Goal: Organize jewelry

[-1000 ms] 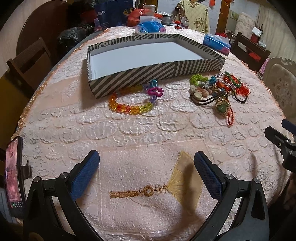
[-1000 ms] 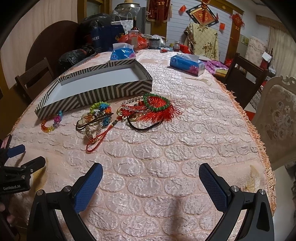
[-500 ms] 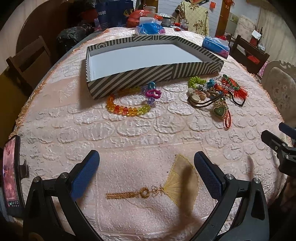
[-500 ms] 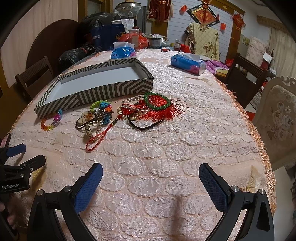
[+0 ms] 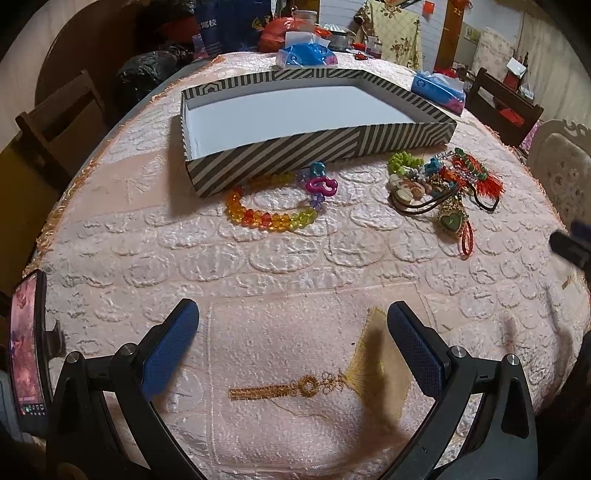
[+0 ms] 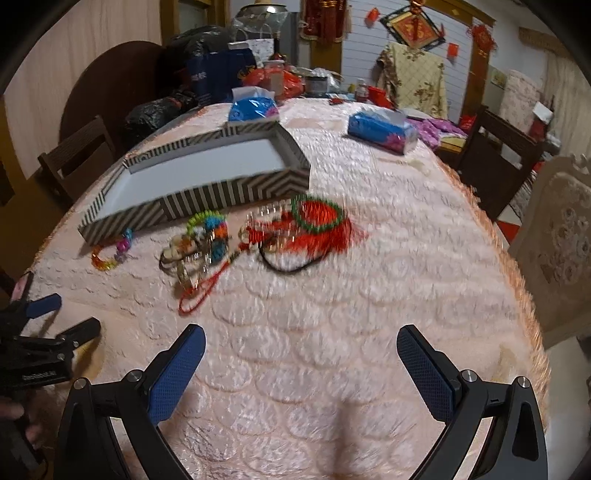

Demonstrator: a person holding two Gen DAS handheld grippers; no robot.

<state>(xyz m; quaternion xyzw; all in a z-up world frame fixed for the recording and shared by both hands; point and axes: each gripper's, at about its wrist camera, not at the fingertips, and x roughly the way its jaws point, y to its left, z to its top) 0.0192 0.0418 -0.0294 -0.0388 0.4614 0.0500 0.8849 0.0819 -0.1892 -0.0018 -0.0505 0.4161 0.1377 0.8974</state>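
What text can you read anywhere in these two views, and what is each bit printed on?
"驾校": white characters on the dark blue bag behind the table, left wrist view.
White lettering on the left gripper body, right wrist view: too blurred to read.
Gold character on the red diamond wall hanging: too blurred to read.
Tissue packs and phone screen: print too small to read.

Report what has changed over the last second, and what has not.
Both grippers have eased forward toward the jewelry: the striped box and rainbow bead bracelet sit a little closer in the left view, and the right view is blurred by motion. The left gripper and right gripper stayed open and empty. The tangled jewelry pile lies untouched.
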